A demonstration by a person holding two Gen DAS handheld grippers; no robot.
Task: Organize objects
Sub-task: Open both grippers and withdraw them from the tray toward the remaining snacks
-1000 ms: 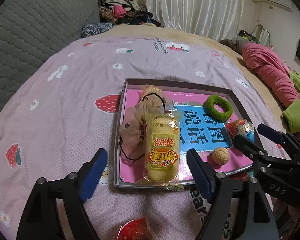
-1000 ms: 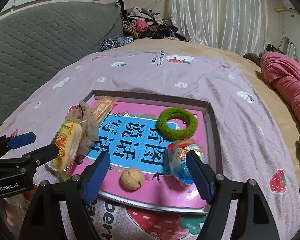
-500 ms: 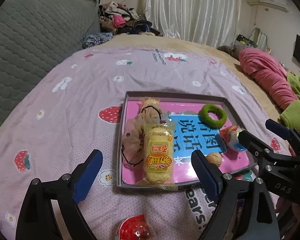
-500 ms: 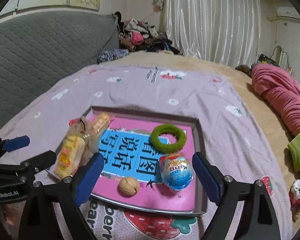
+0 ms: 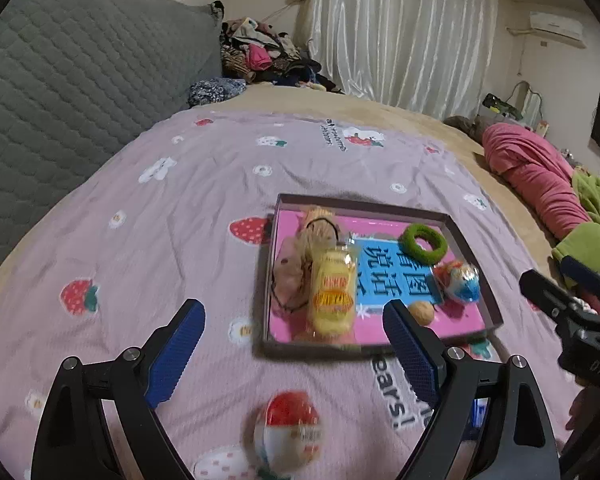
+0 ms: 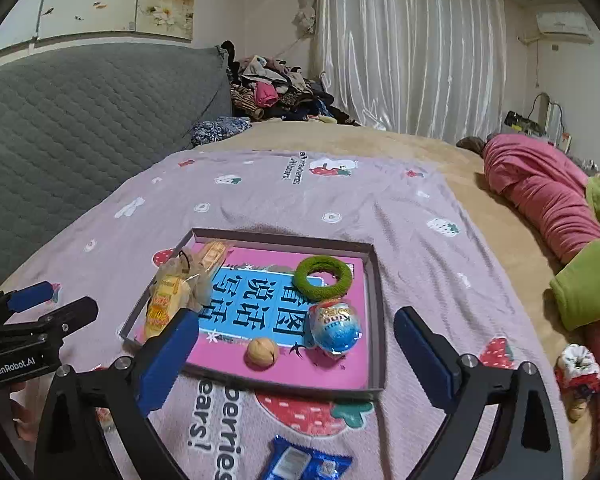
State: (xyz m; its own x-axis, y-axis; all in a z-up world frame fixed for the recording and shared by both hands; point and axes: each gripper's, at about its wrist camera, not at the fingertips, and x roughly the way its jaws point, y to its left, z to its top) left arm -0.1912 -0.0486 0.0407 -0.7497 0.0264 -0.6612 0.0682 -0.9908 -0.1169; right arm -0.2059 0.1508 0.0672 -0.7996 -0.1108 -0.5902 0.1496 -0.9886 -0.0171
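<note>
A shallow grey tray with a pink and blue printed bottom lies on the lilac strawberry bedspread. In it are a yellow snack pack, a beige scrunchie, a green ring, a walnut and a blue foil egg. A red and white egg lies on the bedspread before the tray, under my open left gripper. My right gripper hovers above the tray's near edge, its jaws opening, with nothing held. A blue packet lies below it.
A grey quilted headboard rises on the left. A pile of clothes sits at the far end before a white curtain. Rolled pink bedding and a green cloth lie on the right, with a small red and white object nearby.
Both grippers have drawn back and up from the tray. The right jaws have spread wider, away from the blue foil egg. The red and white egg and blue packet have come into view.
</note>
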